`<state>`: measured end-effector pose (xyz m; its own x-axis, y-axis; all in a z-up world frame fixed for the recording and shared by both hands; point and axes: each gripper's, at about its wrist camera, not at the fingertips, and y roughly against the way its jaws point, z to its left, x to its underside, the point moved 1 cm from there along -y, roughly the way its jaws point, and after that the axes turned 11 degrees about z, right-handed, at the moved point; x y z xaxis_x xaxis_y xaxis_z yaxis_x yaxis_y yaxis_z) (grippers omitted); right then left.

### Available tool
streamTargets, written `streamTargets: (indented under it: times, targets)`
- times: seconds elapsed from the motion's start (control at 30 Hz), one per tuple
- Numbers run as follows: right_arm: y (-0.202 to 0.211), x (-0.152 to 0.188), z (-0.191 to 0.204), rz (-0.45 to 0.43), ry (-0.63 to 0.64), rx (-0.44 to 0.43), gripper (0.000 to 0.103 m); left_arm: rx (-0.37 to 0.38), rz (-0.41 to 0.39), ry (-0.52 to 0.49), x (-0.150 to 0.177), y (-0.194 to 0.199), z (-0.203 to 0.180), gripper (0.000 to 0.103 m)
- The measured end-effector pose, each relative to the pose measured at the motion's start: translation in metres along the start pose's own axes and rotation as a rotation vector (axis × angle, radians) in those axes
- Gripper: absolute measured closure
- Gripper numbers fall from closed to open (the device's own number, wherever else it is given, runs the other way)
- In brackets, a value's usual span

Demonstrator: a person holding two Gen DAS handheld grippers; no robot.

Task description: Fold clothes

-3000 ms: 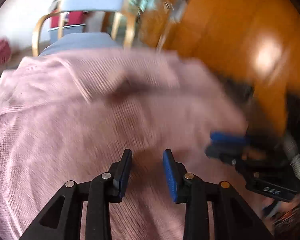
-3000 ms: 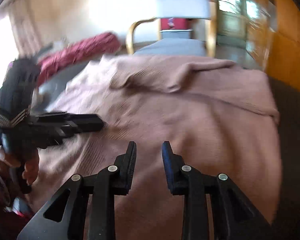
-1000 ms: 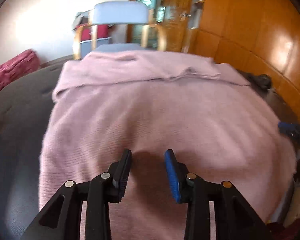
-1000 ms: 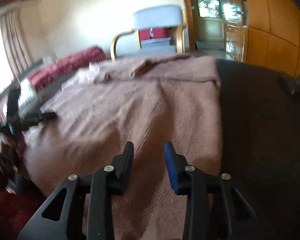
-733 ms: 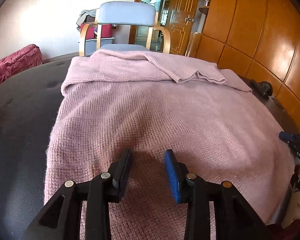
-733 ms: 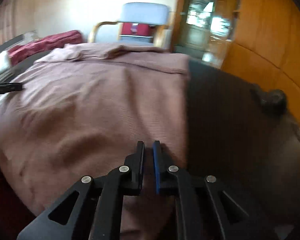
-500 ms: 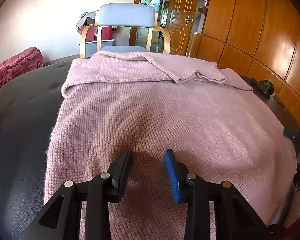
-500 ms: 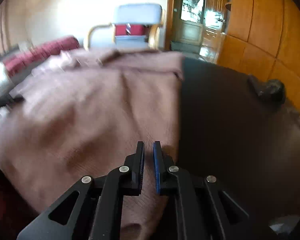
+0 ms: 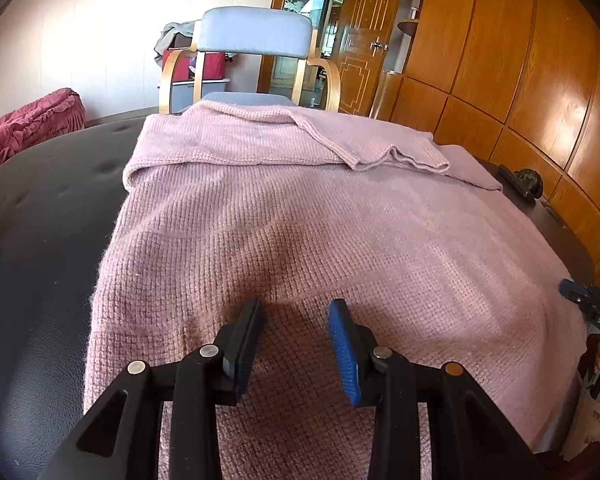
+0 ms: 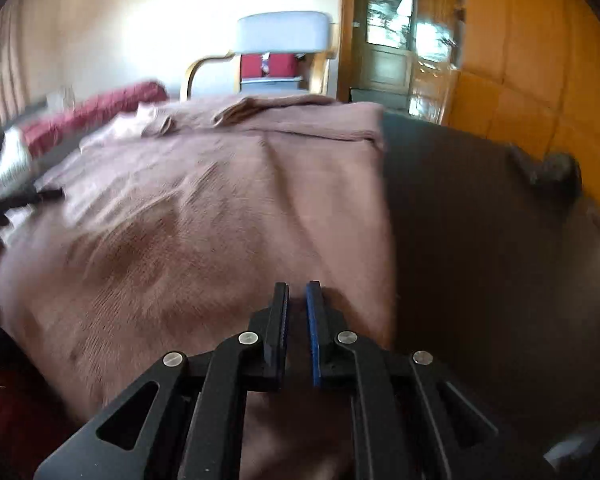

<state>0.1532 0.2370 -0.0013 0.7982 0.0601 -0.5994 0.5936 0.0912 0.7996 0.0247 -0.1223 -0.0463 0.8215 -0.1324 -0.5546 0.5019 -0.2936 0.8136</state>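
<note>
A pink waffle-knit sweater (image 9: 300, 216) lies spread flat over a dark padded leather desk (image 9: 40, 216), its far portion folded back on itself with a sleeve lying across it. The left tongs (image 9: 294, 320) hover over the sweater's near hem with their blue-padded fingers apart, holding nothing. The right tongs (image 10: 297, 304) sit at the sweater's near right edge, fingers nearly together; whether fabric is pinched between them I cannot tell. A grey-cushioned bentwood armchair (image 9: 256, 40) stands beyond the desk.
</note>
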Motion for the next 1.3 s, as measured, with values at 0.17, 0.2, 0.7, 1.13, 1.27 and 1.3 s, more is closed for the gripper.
streamTargets:
  times: [0.17, 0.2, 0.7, 1.13, 1.27, 1.3]
  targets:
    - [0.017, -0.008, 0.009, -0.048, -0.017, -0.007, 0.093, 0.0, -0.002, 0.001, 0.0, 0.0, 0.001, 0.068]
    - [0.02, -0.014, 0.018, -0.073, -0.002, -0.049, 0.093, -0.002, -0.002, -0.001, 0.0, 0.0, 0.001, 0.068]
    - [-0.025, -0.034, 0.084, 0.05, 0.141, -0.282, 0.094, 0.029, -0.012, 0.021, 0.0, 0.001, 0.005, 0.068]
    - [-0.068, -0.095, 0.081, 0.102, 0.143, -0.15, 0.091, -0.066, 0.021, 0.007, 0.0, 0.004, -0.001, 0.068]
    - [-0.063, -0.083, 0.058, 0.093, 0.131, -0.064, 0.094, -0.138, 0.009, -0.062, 0.01, 0.01, 0.002, 0.065]
    - [-0.06, -0.077, 0.046, 0.087, 0.108, -0.032, 0.094, -0.131, 0.004, -0.059, 0.013, 0.012, 0.005, 0.065]
